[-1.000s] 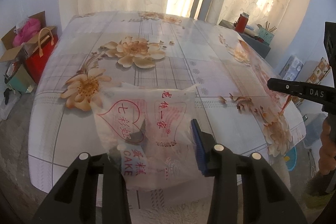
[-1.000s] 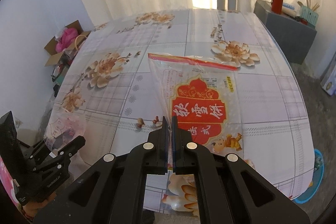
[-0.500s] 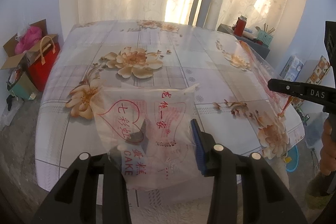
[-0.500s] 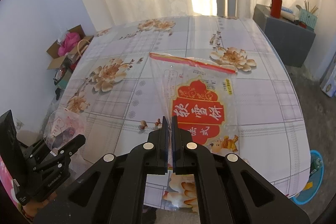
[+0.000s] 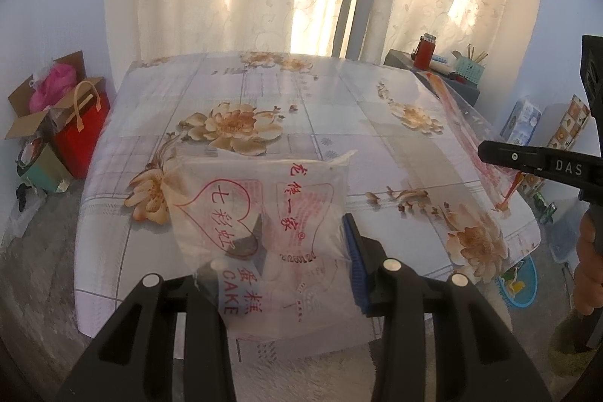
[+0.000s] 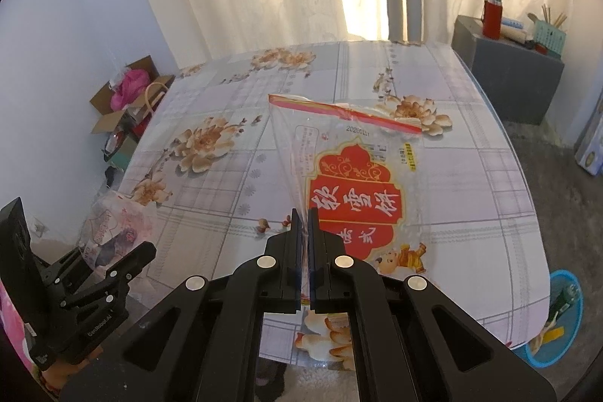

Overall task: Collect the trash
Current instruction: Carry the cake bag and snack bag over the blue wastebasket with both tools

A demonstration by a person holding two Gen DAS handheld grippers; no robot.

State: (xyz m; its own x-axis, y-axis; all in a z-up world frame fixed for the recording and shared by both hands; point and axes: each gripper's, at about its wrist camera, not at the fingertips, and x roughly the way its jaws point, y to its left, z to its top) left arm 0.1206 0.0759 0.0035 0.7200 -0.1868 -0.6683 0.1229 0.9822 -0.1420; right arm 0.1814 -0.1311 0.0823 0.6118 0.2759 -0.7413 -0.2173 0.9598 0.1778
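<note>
My left gripper (image 5: 303, 236) is shut on a clear cake wrapper (image 5: 260, 206) with red print and the word CAKE, held up in front of the near edge of the flowered table (image 5: 264, 93). My right gripper (image 6: 304, 215) is shut on the edge of a clear snack bag (image 6: 358, 183) with a red label and a red strip on top, which hangs over the table (image 6: 471, 183). In the right wrist view the left gripper (image 6: 124, 262) shows at the lower left with the cake wrapper (image 6: 117, 225). The left wrist view shows the right gripper (image 5: 490, 153) and the snack bag (image 5: 467, 134) at the right edge.
A cardboard box (image 5: 41, 108) with pink stuff and a red carrier bag (image 5: 81, 138) stand on the floor left of the table. A grey cabinet (image 6: 516, 74) with a red flask (image 6: 492, 17) is at the back right. A blue basin (image 6: 561, 319) lies by the table's right corner.
Both grippers have risen and drawn back a little from the table, each still holding its bag. The table looks smaller and farther in both views.
</note>
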